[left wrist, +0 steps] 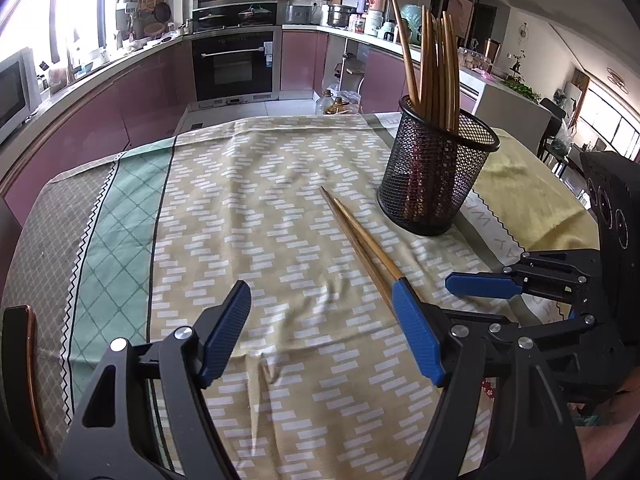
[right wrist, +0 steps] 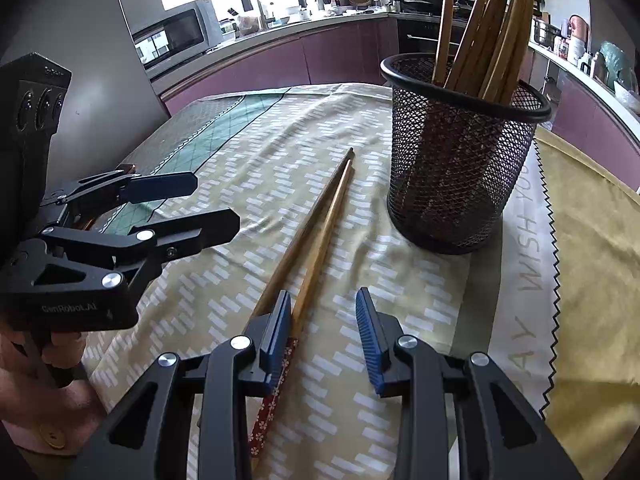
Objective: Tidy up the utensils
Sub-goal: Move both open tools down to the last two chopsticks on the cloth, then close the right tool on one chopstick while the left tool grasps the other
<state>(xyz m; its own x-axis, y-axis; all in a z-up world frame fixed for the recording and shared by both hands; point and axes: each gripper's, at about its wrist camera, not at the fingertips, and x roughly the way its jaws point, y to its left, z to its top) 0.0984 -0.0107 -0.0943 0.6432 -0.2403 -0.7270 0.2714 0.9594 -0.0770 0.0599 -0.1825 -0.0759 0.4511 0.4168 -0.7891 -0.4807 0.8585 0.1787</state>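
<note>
Two wooden chopsticks (left wrist: 360,238) lie side by side on the patterned tablecloth (left wrist: 260,208), tips toward the far side; in the right wrist view (right wrist: 316,240) their red flowered handles pass under my right gripper. A black mesh holder (left wrist: 436,176) with several chopsticks upright in it stands to their right; it also shows in the right wrist view (right wrist: 460,152). My left gripper (left wrist: 322,310) is open and empty, its right finger over the chopsticks. My right gripper (right wrist: 324,312) is open and empty, with one chopstick's handle between its fingers.
A yellow cloth (right wrist: 592,240) covers the table's right side. The table's far edge (left wrist: 280,120) drops to the kitchen floor, with cabinets and an oven (left wrist: 234,64) beyond. A dark round-edged object (left wrist: 24,368) lies at the table's left edge.
</note>
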